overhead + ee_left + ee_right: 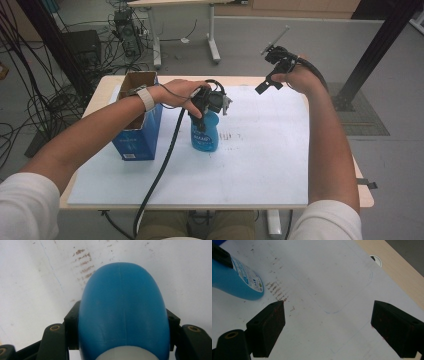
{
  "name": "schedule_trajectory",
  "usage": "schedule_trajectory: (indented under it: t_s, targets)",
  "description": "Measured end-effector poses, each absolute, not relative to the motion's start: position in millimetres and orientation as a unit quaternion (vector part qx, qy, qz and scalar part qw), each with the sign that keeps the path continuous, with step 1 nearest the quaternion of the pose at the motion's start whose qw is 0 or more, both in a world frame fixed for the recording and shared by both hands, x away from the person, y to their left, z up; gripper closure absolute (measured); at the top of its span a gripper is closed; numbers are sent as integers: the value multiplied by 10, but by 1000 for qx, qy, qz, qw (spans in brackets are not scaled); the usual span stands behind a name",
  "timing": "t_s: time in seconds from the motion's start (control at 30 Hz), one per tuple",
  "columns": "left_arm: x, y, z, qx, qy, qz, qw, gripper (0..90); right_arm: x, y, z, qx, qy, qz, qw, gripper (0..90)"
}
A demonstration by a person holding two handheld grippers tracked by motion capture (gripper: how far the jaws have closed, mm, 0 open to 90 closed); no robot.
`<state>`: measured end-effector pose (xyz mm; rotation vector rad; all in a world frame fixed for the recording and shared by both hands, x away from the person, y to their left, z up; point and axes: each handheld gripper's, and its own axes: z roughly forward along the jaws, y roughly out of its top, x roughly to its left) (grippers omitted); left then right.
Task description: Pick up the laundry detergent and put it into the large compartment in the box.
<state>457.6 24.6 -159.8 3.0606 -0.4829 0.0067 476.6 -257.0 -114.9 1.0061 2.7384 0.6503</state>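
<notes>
Table (pixel 260 220): wooden top, mostly hidden under a white sheet (pixel 260 160); sheet carries faint brown smudges and a thin blue outline. Blue cardboard box (pixel 137 130), flaps open, stands at the sheet's left edge; contents hidden by the left forearm. Blue bottle (pixel 205 132) stands upright mid-sheet, just beside the box; label print unreadable. Left gripper (pixel 207 100): jaws clamped on the bottle's upper part, cap mostly cut off. Right gripper (pixel 272 70): held above the far edge, jaws wide apart, empty.
</notes>
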Motion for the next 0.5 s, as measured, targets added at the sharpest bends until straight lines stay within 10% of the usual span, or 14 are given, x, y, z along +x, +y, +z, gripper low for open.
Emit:
schedule_trajectory:
  t_s: [0.5]
  targets:
    - [4560,325,-1507,989,-141,10,33,382,4762,-2549,-1154,334,914,218,77,122]
